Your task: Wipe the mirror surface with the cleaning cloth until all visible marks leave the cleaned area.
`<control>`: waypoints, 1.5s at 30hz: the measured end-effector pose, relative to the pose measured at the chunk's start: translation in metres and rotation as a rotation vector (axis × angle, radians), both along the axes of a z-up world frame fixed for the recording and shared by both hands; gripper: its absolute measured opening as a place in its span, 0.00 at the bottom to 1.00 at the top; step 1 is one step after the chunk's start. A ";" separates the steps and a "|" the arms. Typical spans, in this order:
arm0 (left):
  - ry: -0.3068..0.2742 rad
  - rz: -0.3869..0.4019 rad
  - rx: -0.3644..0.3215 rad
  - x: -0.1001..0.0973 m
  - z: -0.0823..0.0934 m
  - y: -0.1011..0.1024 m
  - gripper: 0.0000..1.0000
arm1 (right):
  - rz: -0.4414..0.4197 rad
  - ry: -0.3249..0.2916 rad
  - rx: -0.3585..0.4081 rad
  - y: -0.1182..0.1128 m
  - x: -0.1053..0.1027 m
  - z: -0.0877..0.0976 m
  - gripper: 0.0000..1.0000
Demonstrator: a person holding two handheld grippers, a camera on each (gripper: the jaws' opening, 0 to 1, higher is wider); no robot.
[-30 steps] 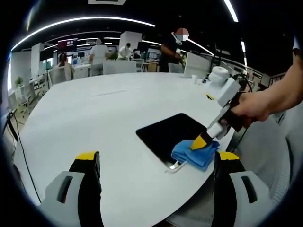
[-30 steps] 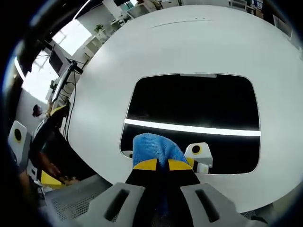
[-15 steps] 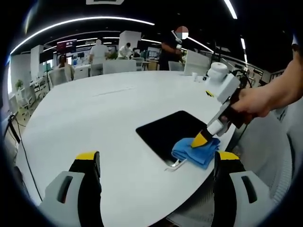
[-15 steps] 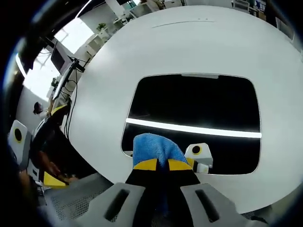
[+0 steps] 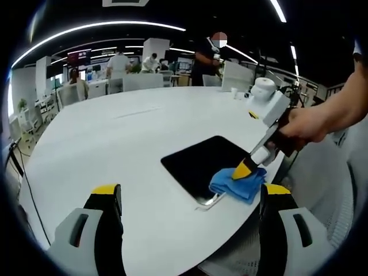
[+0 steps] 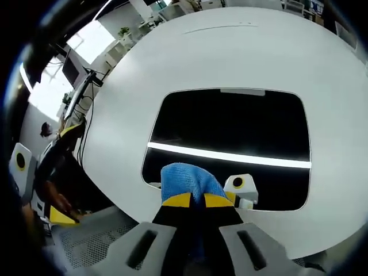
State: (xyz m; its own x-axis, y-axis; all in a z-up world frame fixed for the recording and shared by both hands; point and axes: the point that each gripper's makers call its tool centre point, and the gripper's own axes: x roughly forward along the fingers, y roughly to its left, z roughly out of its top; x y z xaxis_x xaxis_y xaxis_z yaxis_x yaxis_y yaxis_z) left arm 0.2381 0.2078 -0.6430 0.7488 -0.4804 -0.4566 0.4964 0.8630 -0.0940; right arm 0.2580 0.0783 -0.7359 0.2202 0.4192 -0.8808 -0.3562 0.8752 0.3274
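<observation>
The right gripper [image 6: 197, 200] squeezes the blue cloth [image 6: 185, 178] at the mirror's [image 6: 230, 123] near edge. Pushing sideways might slide the mirror off the table [image 5: 115, 138]. The left gripper [image 5: 190, 198] hangs open.

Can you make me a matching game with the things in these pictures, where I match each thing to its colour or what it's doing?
Things:
1. cloth
2. mirror
3. table
4. left hand-held gripper

Descriptions:
A. white and round-edged
B. jaws wide apart, holding nothing
C. blue, pinched in the right hand-held gripper
D. dark, lying flat, reflecting a bright light strip

Pairs: 1-C, 2-D, 3-A, 4-B
</observation>
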 end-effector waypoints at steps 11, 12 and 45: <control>0.023 -0.013 -0.032 -0.003 -0.003 -0.007 0.99 | -0.015 0.003 -0.002 -0.006 0.001 0.000 0.00; 0.025 -0.013 -0.039 -0.003 -0.003 -0.008 0.99 | -0.020 0.004 0.000 -0.006 0.001 0.000 0.00; 0.017 -0.032 -0.049 -0.007 -0.003 -0.010 0.99 | -0.050 0.000 -0.031 -0.023 0.007 -0.001 0.00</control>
